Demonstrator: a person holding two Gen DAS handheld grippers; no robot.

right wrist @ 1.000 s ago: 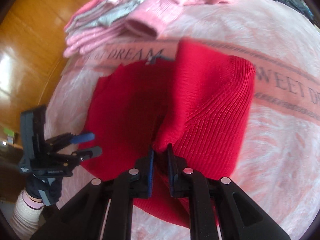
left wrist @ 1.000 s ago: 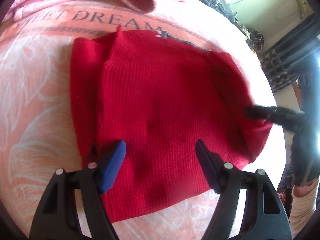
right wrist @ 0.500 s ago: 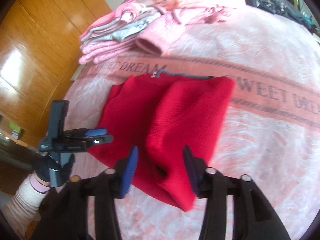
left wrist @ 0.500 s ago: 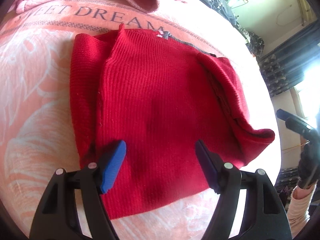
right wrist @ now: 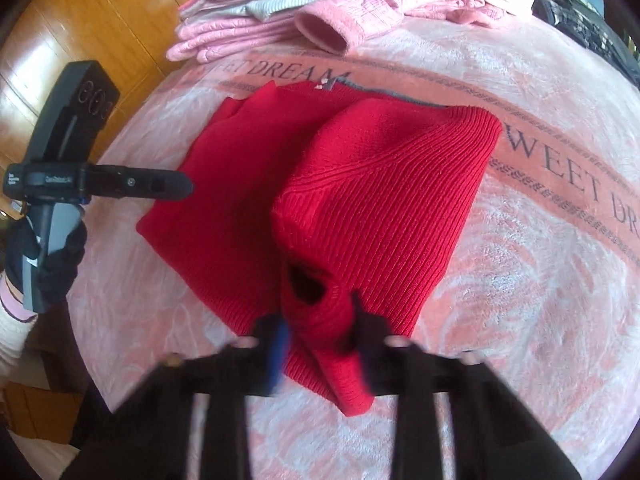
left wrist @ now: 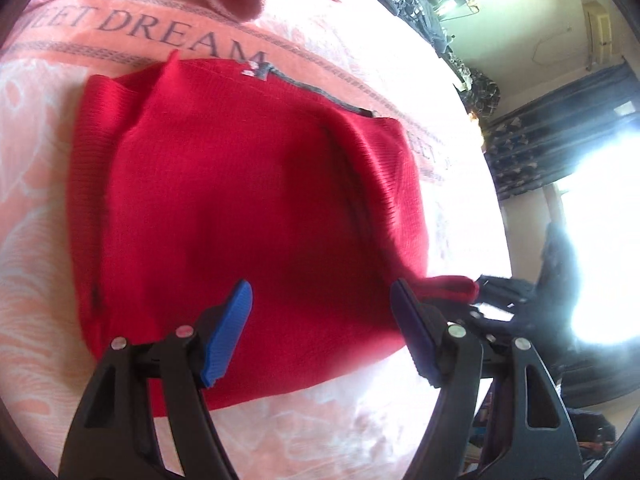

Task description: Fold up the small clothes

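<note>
1. A red sweater (left wrist: 240, 216) is lying on a pink blanket (right wrist: 540, 288), its neck edge toward the woven "SWEET DREAM" band and both sleeves folded in over the body.
2. The left gripper (left wrist: 320, 332) is hanging over the sweater's near hem with its jaws spread wide and nothing between them; the blue pad (left wrist: 226, 330) is sitting above the red knit, but contact cannot be judged.
3. In the right wrist view that same gripper is showing at the left edge, held by a gloved hand (right wrist: 48, 256), its fingers reaching to the sweater's left side.
4. The right gripper (right wrist: 320, 340) is sitting at the cuff (right wrist: 320, 320) of the folded-in right sleeve, its fingers parted on either side of the cuff, which is lying between them.
5. Its fingers are motion-blurred, so whether they are touching the cuff cannot be told, though they are plainly not closed on it.
6. The cuff's open mouth is facing the right wrist camera, and the sleeve is running from there up over the sweater's right half.
7. In the left wrist view the right gripper is appearing as a dark blur just beside the cuff's tip at the sweater's lower right corner.
8. A stack of pink clothes (right wrist: 256, 24) is resting on the blanket beyond the sweater, well apart from both grippers.
</note>
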